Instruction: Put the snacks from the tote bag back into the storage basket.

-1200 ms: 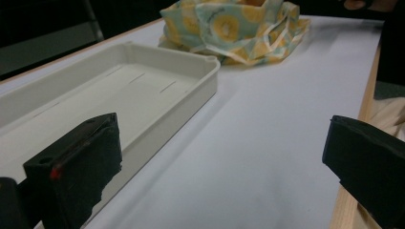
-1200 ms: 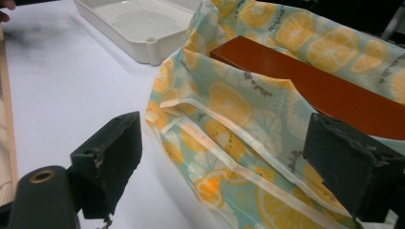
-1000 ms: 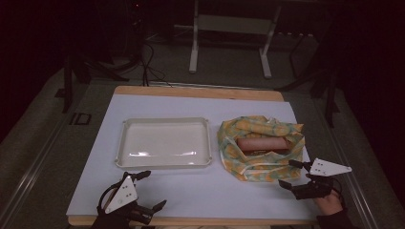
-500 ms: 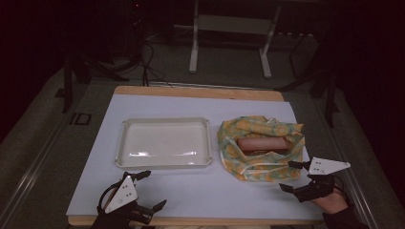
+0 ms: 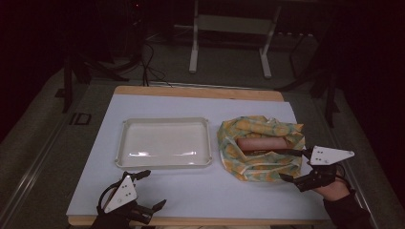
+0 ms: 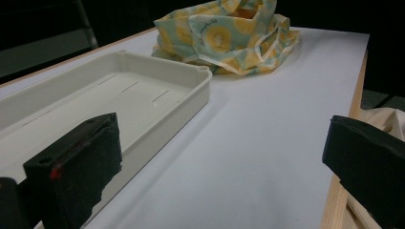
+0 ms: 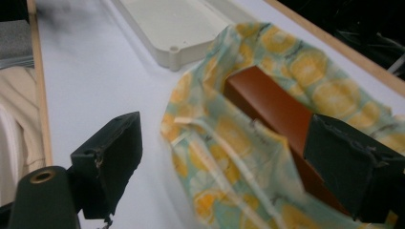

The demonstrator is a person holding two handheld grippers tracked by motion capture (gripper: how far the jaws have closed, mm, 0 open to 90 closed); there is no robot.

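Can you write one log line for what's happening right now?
left gripper: open, idle | right gripper: open, jaws just closing slightly, at cloth bag | brown box: inside bag

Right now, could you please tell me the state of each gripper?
Left gripper: open, holding nothing.
Right gripper: open at the cloth bag, gripping nothing.

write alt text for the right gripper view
A reddish-brown block lies in a yellow-patterned cloth bag on a white table, framed by the open right tool; a cream tray sits beyond.
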